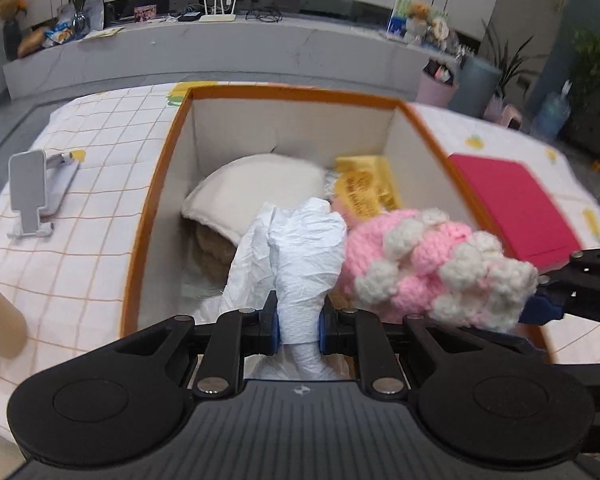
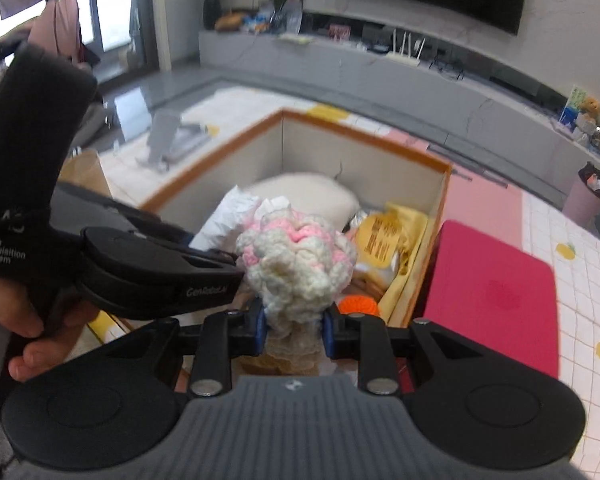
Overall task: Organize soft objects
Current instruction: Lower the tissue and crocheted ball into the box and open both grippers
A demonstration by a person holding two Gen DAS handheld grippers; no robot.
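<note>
An orange-rimmed cardboard box [image 1: 160,168] stands open on the checked tablecloth. Inside lie a cream pillow [image 1: 260,184] and a yellow soft pack [image 1: 364,188]. My left gripper [image 1: 299,326] is shut on a crumpled white tissue bundle [image 1: 296,256] and holds it over the box. My right gripper [image 2: 294,326] is shut on a pink and cream knitted item [image 2: 296,264], which also shows in the left wrist view [image 1: 432,264], over the box's near right part. The box [image 2: 440,200], pillow [image 2: 308,192] and yellow pack [image 2: 384,236] show in the right wrist view, with an orange knitted piece [image 2: 358,305] below.
A red flat mat [image 1: 512,204] lies right of the box, also in the right wrist view [image 2: 492,296]. A grey phone stand [image 1: 32,192] sits on the cloth to the left. A long grey TV counter [image 1: 240,48] runs behind, with plants and bins at the right.
</note>
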